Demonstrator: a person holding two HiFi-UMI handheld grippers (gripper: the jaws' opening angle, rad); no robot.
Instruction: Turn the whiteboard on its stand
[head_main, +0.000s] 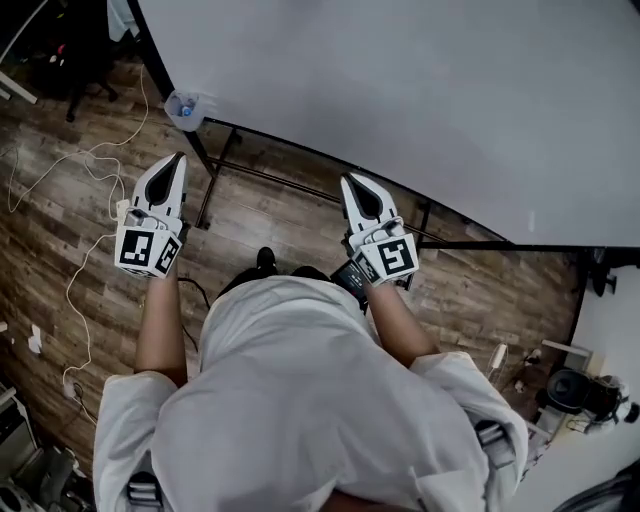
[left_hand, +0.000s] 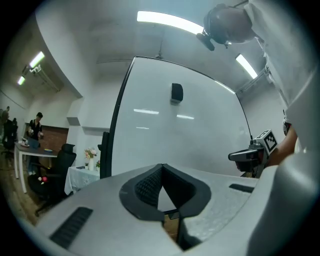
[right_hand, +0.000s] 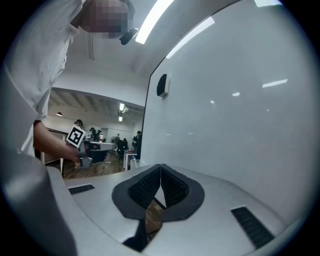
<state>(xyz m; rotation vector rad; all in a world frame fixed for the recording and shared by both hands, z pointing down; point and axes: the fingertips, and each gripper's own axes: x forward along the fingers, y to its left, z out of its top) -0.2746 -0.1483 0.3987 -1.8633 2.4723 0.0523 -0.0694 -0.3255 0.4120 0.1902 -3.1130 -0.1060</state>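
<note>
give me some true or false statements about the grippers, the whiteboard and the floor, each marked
1. The left gripper and the right gripper are both shut with nothing between their jaws. True.
2. The right gripper is clamped on the edge of the whiteboard. False: its jaws are together on nothing, and the board stands beside it.
3. The floor is wood-look planks. True.
4. The whiteboard is covered in writing. False: its face looks blank in all three views.
5. A white cable lies on the floor at the person's left. True.
</note>
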